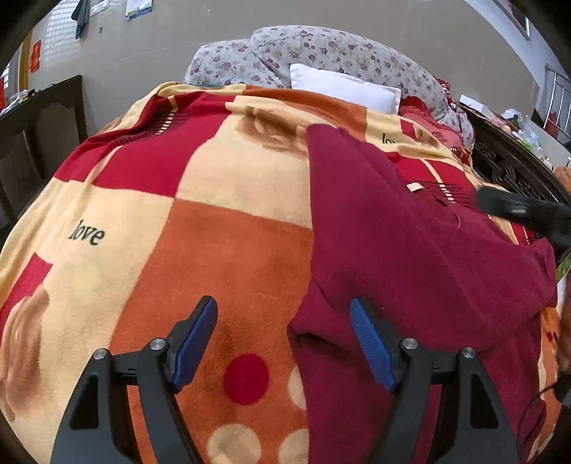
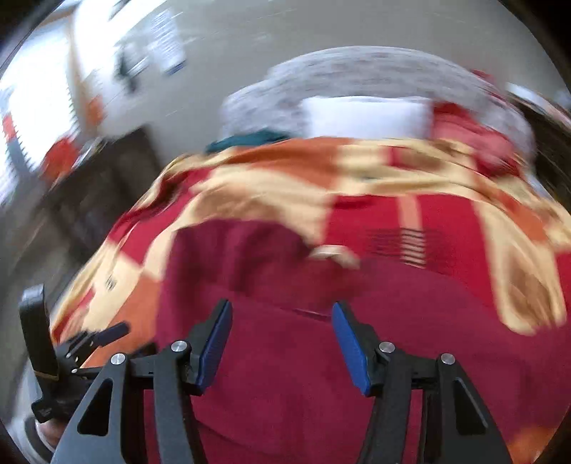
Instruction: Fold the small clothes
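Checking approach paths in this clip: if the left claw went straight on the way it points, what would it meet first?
Most likely the patterned blanket beside the maroon garment's left edge. The open left claw straddles that edge, so its right finger may touch the cloth first; depth is unclear.

I see a checked blanket (image 1: 221,228) in red, orange and cream, printed with roses and the word "love", spread over the bed. Behind the blanket a white pillow (image 1: 344,87) leans on a floral quilt (image 1: 321,50). Left of the blanket stands a dark wooden cabinet (image 1: 43,121). Right of it is a carved dark frame (image 1: 506,167). Papers (image 1: 137,9) hang on the wall above.
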`<act>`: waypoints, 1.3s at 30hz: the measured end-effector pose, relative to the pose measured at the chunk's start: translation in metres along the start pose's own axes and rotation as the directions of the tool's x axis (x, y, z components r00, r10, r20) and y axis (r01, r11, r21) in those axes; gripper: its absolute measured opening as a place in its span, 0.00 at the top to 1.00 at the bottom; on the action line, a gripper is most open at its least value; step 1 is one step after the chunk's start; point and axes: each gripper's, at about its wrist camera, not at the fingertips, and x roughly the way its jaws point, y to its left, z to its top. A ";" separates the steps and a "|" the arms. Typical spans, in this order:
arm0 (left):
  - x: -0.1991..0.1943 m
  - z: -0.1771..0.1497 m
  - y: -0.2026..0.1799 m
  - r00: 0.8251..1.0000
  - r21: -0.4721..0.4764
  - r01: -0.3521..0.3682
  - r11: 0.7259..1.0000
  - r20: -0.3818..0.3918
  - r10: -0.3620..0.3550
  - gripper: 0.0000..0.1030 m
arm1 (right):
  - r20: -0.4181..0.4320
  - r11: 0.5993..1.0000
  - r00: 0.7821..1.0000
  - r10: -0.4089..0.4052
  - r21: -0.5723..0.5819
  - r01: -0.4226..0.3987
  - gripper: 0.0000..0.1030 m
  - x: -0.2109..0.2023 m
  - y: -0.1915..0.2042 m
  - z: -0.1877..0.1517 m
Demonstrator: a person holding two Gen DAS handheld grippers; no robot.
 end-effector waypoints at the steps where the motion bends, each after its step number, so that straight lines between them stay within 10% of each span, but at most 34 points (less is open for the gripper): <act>1: 0.002 -0.001 0.001 1.000 -0.004 0.004 1.000 -0.003 -0.004 0.26 | -0.016 0.999 1.000 0.001 -0.045 -0.002 0.39 0.013 0.012 0.001; 7: 0.012 -0.004 0.009 0.999 -0.047 0.041 0.998 -0.017 -0.041 0.21 | -0.074 0.984 0.997 0.003 -0.177 -0.016 0.40 0.063 0.043 0.001; 11: 0.011 -0.002 0.010 0.999 -0.042 0.046 0.998 -0.012 -0.046 0.21 | -0.121 0.965 0.992 -0.025 -0.263 -0.008 0.82 0.081 0.054 -0.003; 21: 0.014 -0.003 0.009 1.000 -0.028 0.025 0.999 -0.002 -0.025 0.21 | -0.006 0.978 0.990 -0.138 -0.155 0.136 0.98 0.071 0.030 0.015; 30: 0.010 -0.002 0.010 1.000 -0.022 0.027 0.999 0.015 -0.026 0.21 | 0.007 0.994 0.994 -0.108 -0.023 0.108 0.98 0.051 0.013 0.008; 39: -0.029 0.005 -0.021 0.996 0.066 0.034 0.997 0.076 -0.039 0.16 | -0.079 0.989 0.986 -0.147 -0.026 0.145 0.76 0.003 0.010 -0.049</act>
